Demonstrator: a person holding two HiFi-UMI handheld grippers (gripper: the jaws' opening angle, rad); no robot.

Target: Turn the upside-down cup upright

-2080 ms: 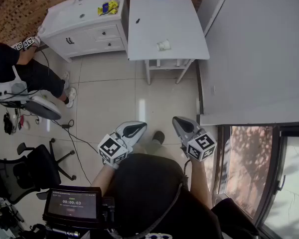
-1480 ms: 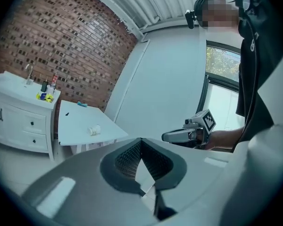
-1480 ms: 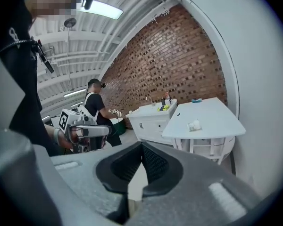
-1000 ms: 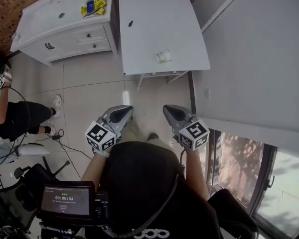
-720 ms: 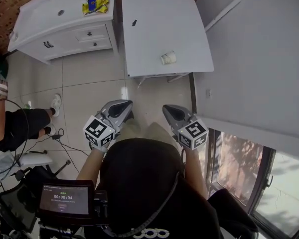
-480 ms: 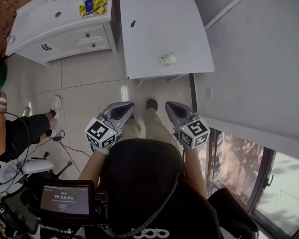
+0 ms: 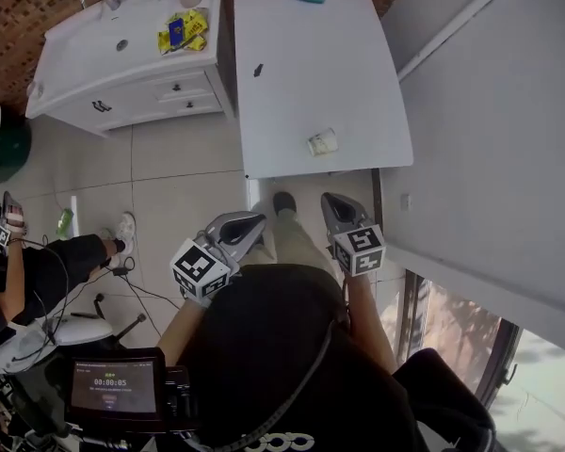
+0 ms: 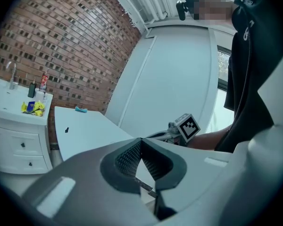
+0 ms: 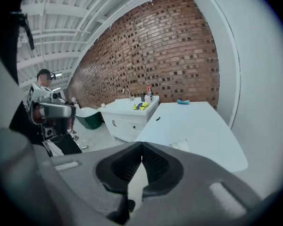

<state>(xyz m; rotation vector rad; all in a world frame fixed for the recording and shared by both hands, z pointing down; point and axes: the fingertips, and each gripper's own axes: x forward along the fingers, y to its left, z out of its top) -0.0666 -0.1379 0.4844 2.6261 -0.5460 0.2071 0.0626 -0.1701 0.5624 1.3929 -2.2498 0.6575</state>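
The person has stepped closer to the table (image 7: 301, 64), so the cup (image 7: 322, 142) is now just ahead of both grippers. The approach is nearly done and the grab has not started. The left gripper (image 7: 252, 221) and right gripper (image 7: 330, 200) are both closed and empty. The cup is small and whitish, near the tabletop's near right corner (too small to tell which way up it is).

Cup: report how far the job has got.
Done: nothing. The cup sits untouched near the table's front edge, too small to tell how it lies. In hand: the approach. The left hand-held gripper and right hand-held gripper are both shut, empty and short of the table. Left: reach the cup, grip it, turn it upright and set it down.
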